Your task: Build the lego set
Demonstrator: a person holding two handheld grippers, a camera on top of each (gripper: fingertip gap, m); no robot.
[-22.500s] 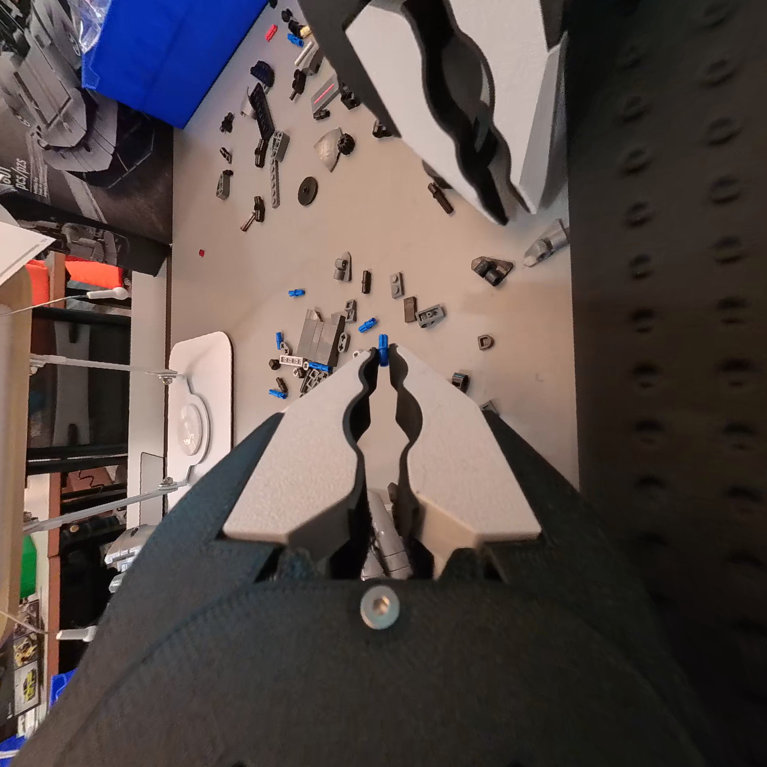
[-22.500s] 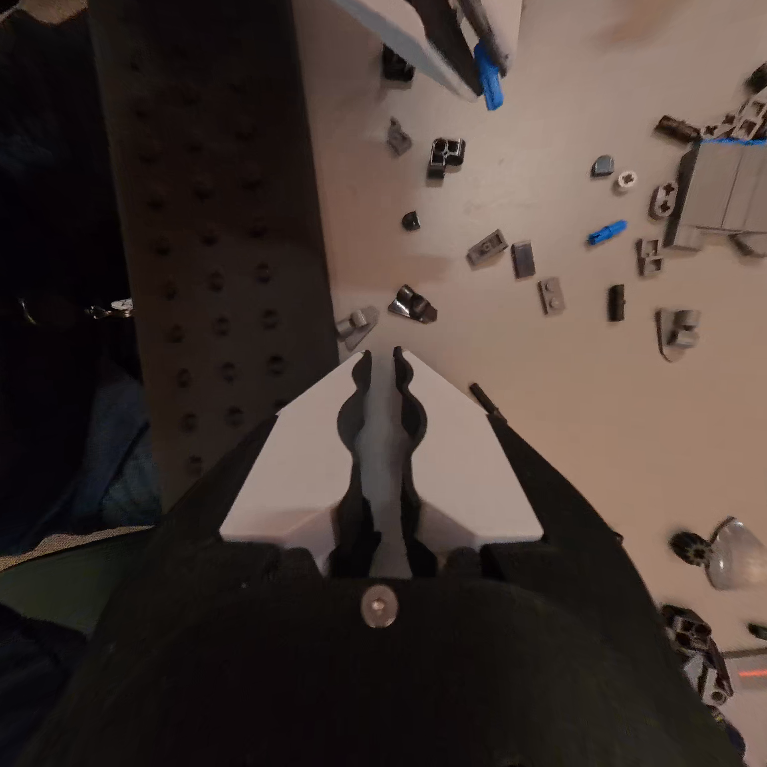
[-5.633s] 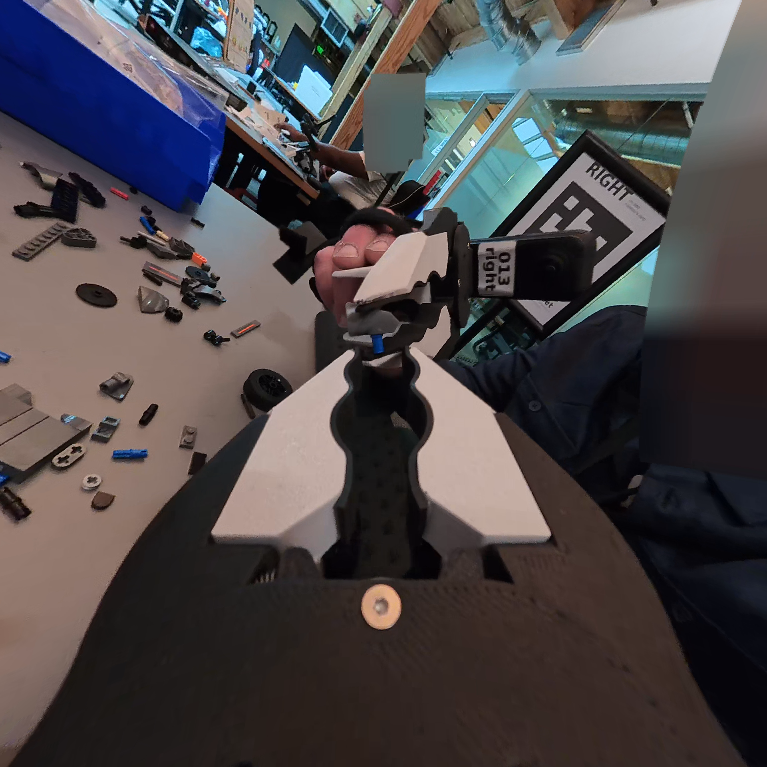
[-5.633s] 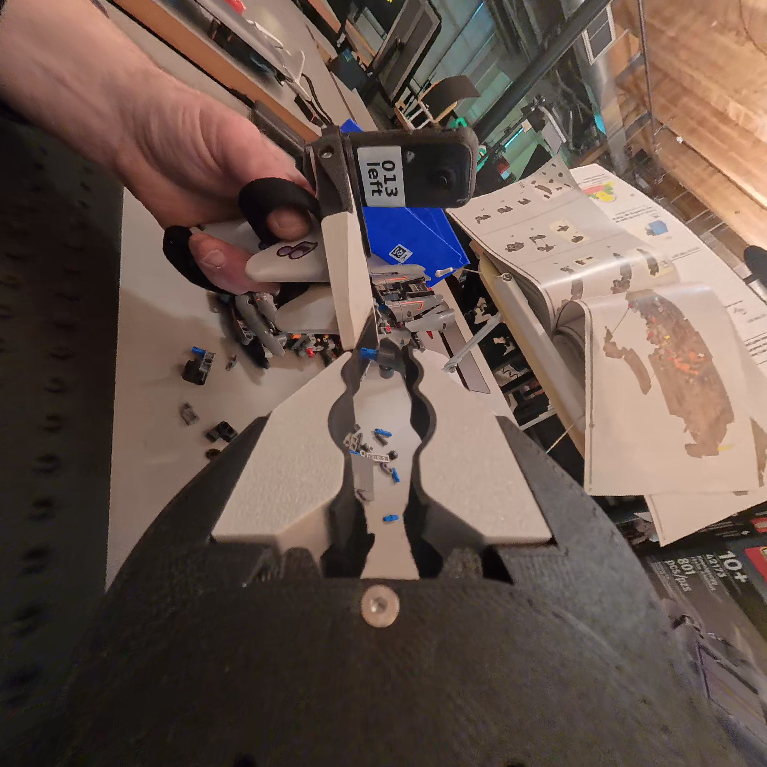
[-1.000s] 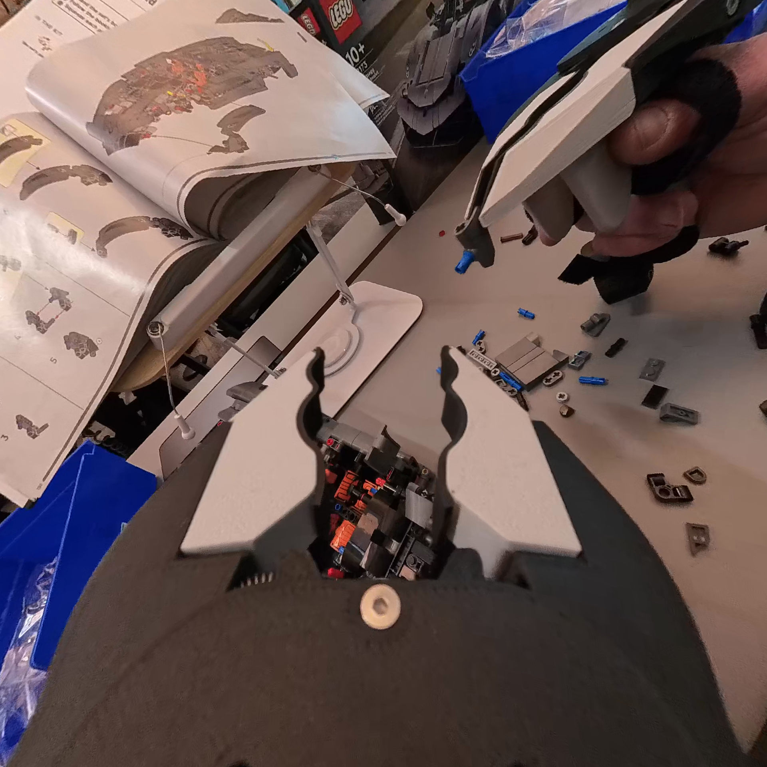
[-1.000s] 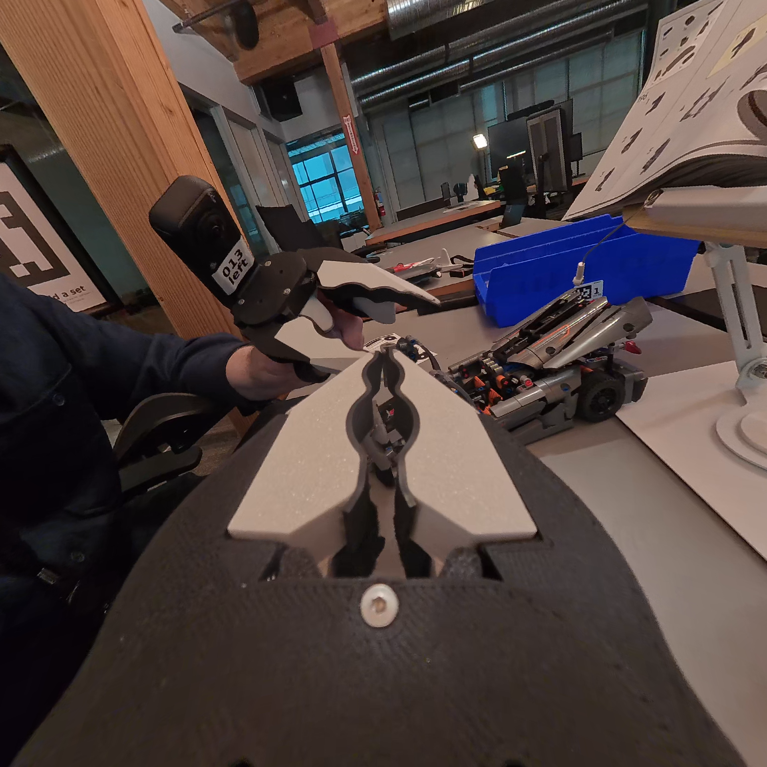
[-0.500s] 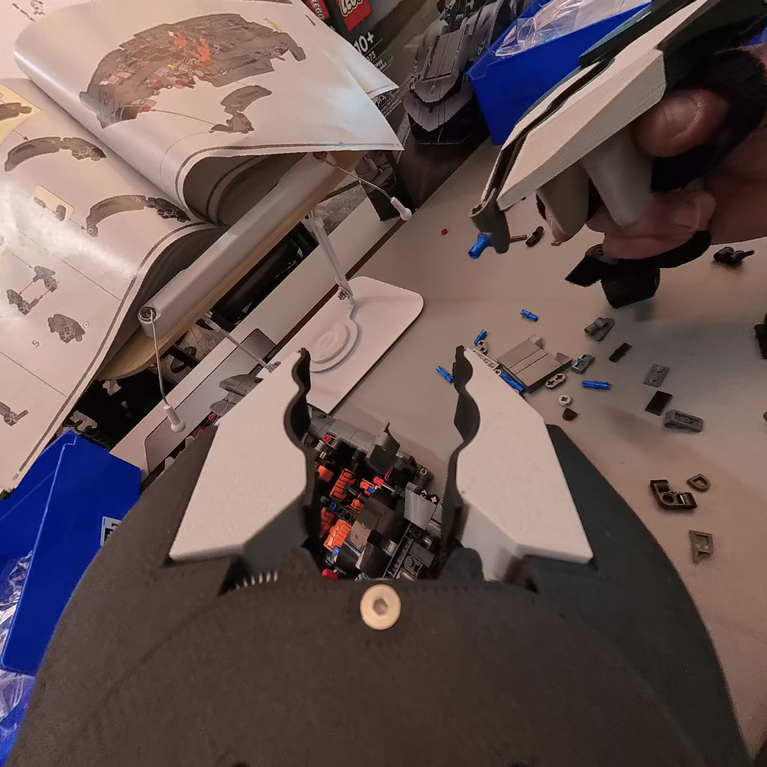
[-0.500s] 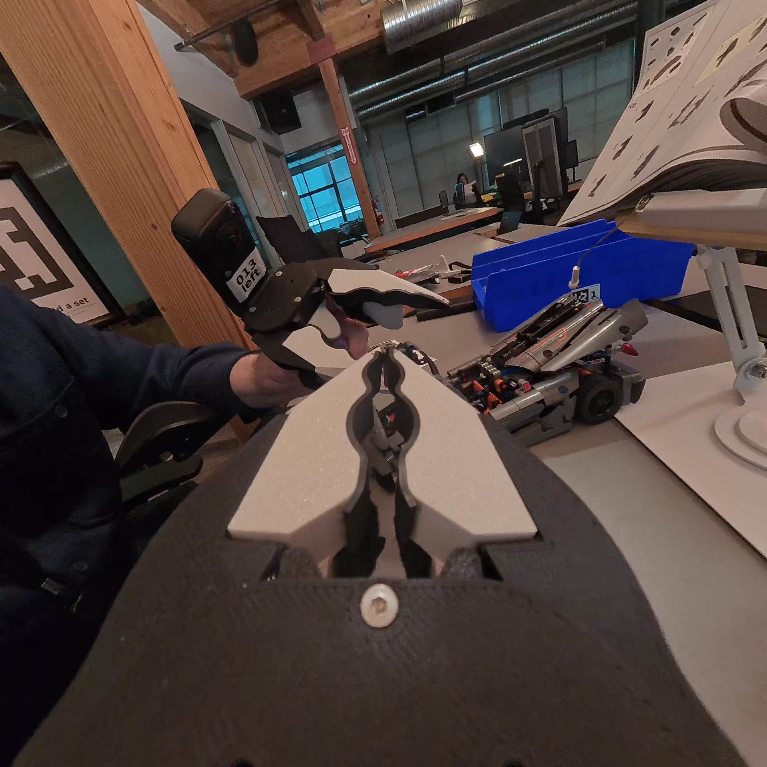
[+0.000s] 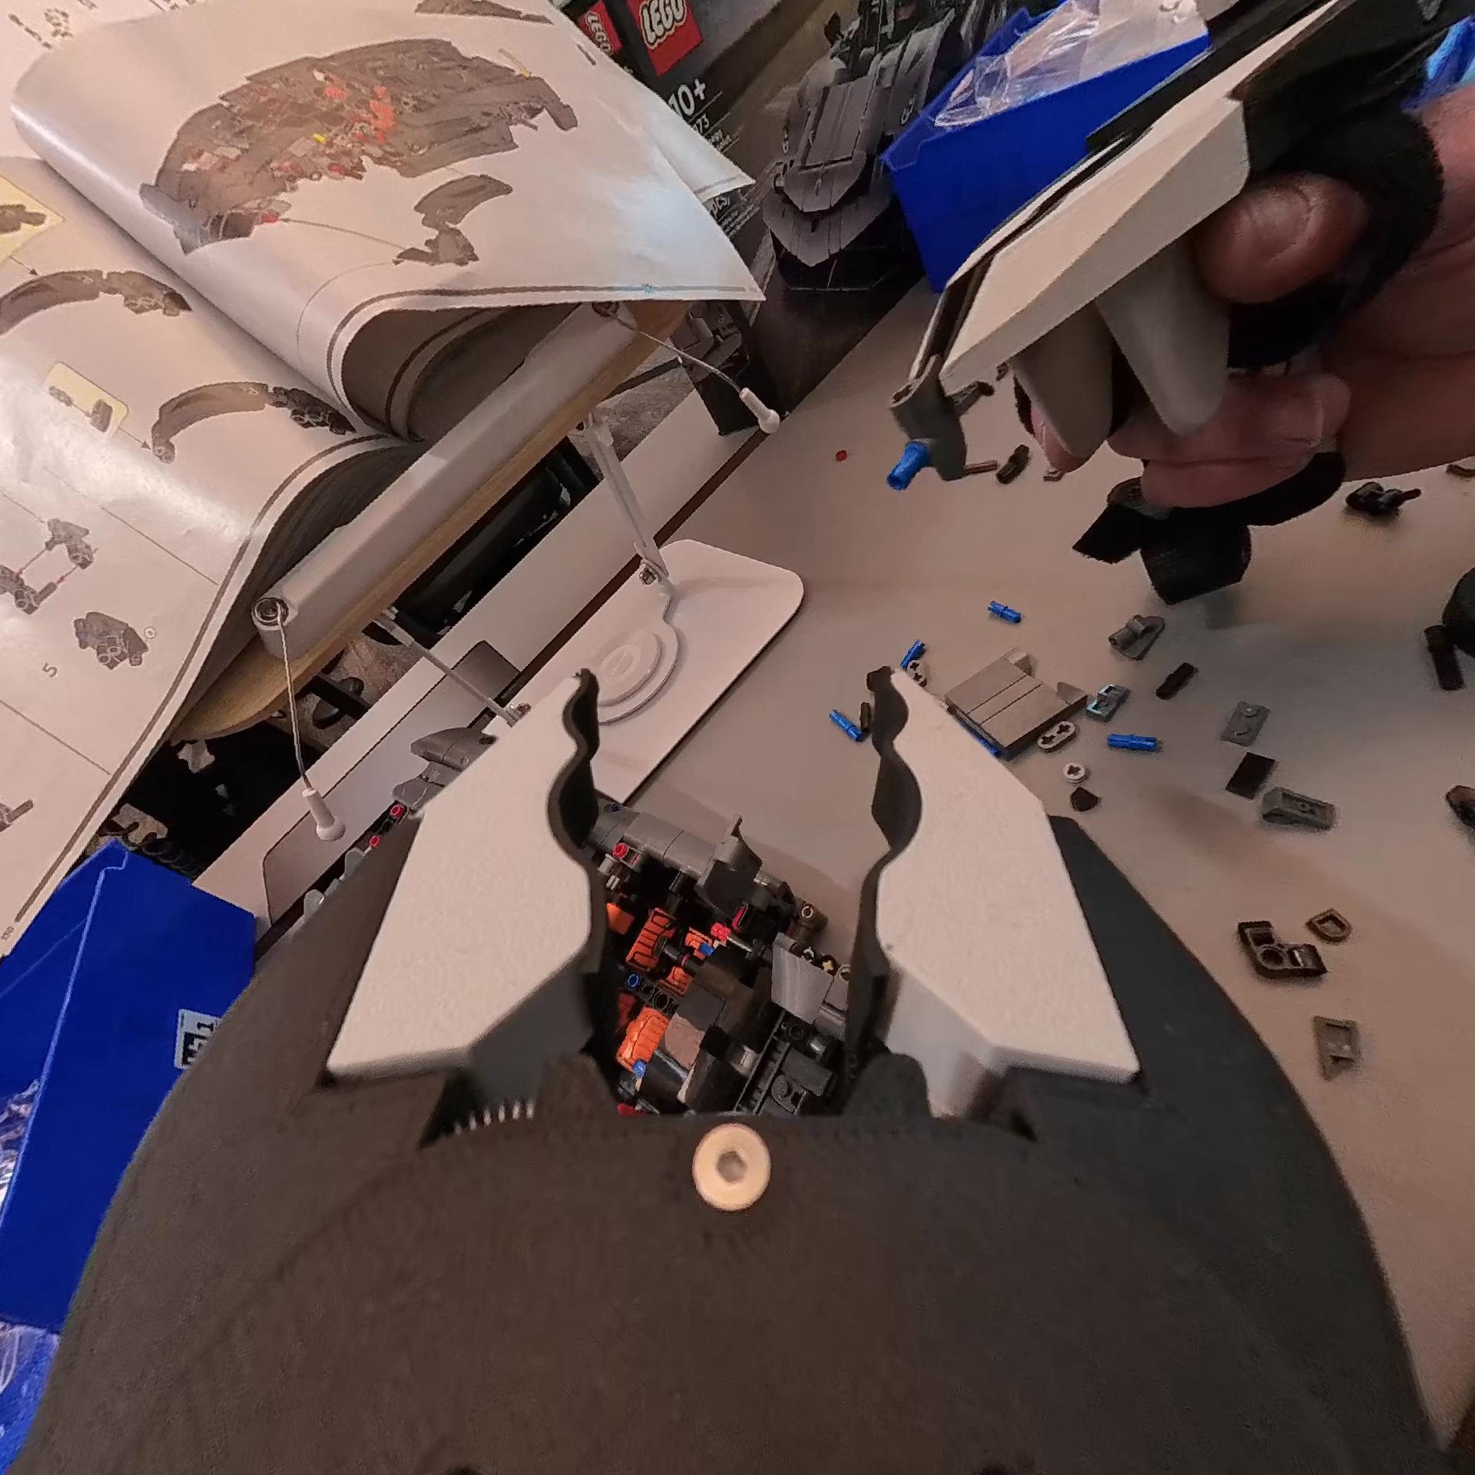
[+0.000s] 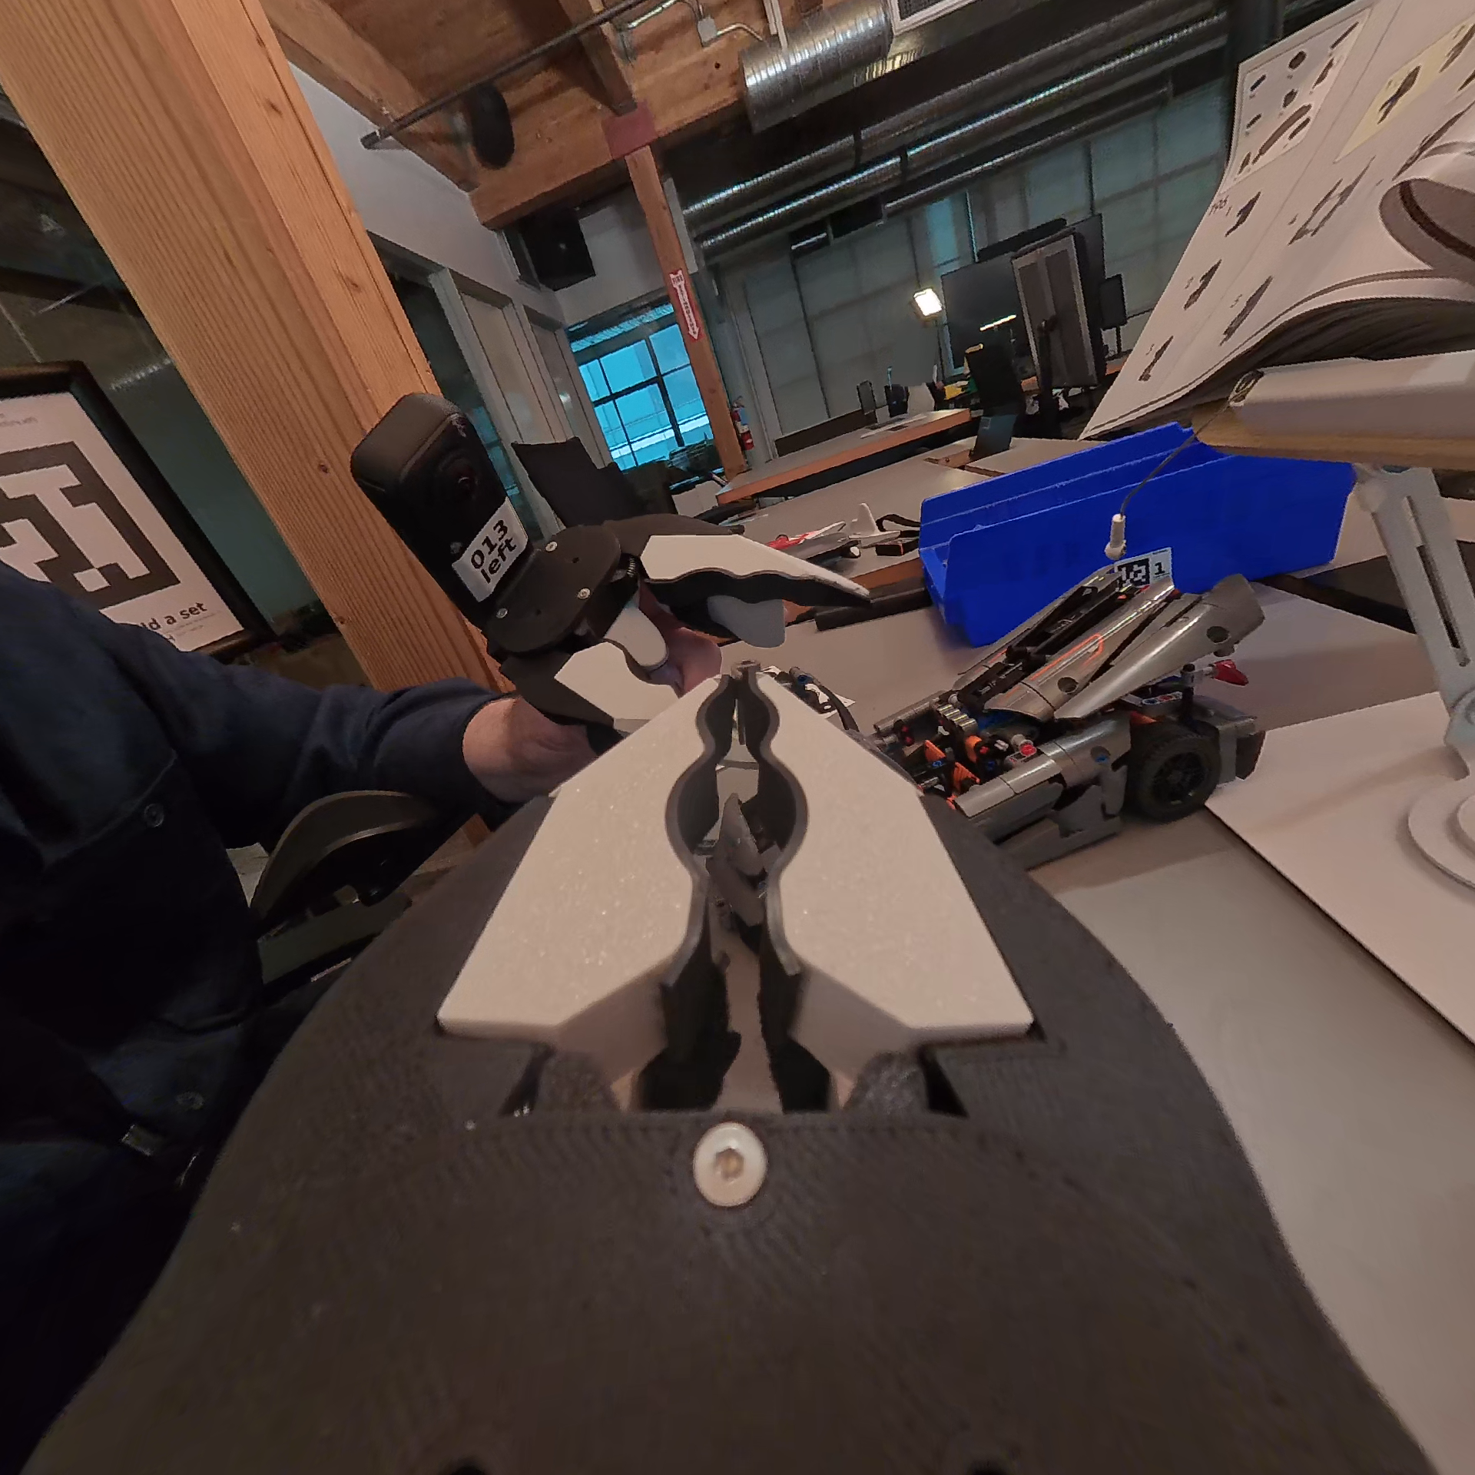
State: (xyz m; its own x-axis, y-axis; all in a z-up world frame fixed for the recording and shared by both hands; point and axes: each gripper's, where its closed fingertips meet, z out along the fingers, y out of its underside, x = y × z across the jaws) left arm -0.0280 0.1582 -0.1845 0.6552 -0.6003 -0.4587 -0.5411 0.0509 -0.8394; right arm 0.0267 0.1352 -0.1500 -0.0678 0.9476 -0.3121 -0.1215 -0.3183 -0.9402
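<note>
In the left wrist view my left gripper (image 9: 730, 694) is open and empty, its fingers spread just above the half-built grey, black and orange lego car (image 9: 702, 942). My right gripper (image 9: 926, 391) hangs at the upper right, shut on a small dark grey piece with a blue pin (image 9: 906, 467) sticking out below it. In the right wrist view my right gripper (image 10: 742, 678) is shut, with the left gripper (image 10: 790, 630) open beyond it and the car (image 10: 1077, 718) on the table to the right.
An open instruction book (image 9: 239, 279) rests on a stand with a white base (image 9: 718, 591). Blue bins (image 9: 104, 998) (image 10: 1117, 519) stand nearby. Several loose lego pieces (image 9: 1014, 702) and a black wheel (image 9: 1197, 559) lie on the grey table (image 9: 918, 559). A wooden post (image 10: 199, 279) stands behind. There is about 7 centimetres between the tips of the two grippers.
My left gripper has opened wider and settled closer over the car. My right gripper has stayed shut on the grey piece and shifted slightly.
</note>
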